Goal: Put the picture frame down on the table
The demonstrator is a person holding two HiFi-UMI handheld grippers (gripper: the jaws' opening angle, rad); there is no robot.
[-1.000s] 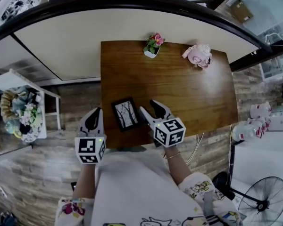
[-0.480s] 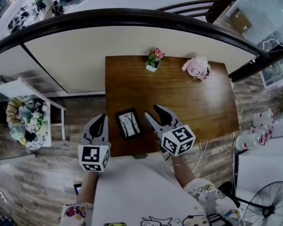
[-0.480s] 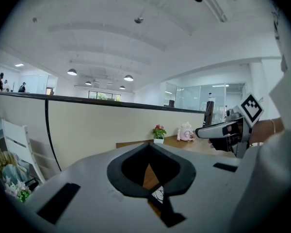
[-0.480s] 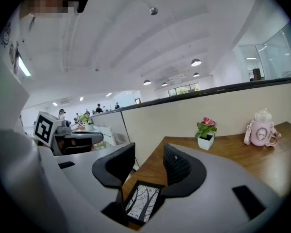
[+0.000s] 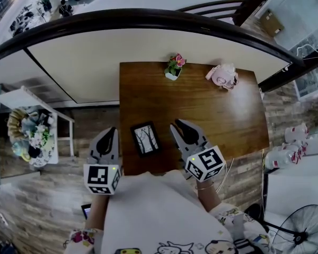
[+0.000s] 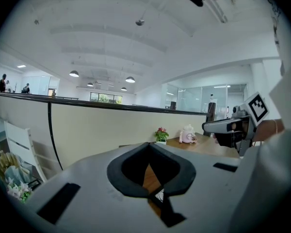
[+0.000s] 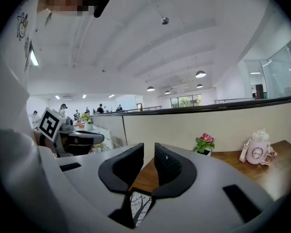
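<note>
The picture frame (image 5: 146,139), black-edged with a drawing of bare trees, lies flat on the wooden table (image 5: 217,110) close to its near edge. My left gripper (image 5: 108,135) is shut and empty, just off the table's left edge beside the frame. My right gripper (image 5: 182,128) stands open and empty over the near edge, a short way right of the frame. In the right gripper view a strip of the frame (image 7: 138,205) shows below the parted jaws of my right gripper (image 7: 149,161). My left gripper (image 6: 148,147) shows its pads meeting, with table wood behind them.
A small pot of pink flowers (image 5: 174,67) and a pink bottle (image 5: 222,75) stand at the table's far edge. A low cream wall with a dark rail (image 5: 148,20) runs behind. A white stand with flowers (image 5: 29,134) is left; a fan (image 5: 297,229) is lower right.
Both grippers have drawn back toward the person, the right one drifting right, away from the frame. The frame stays flat on the table.
</note>
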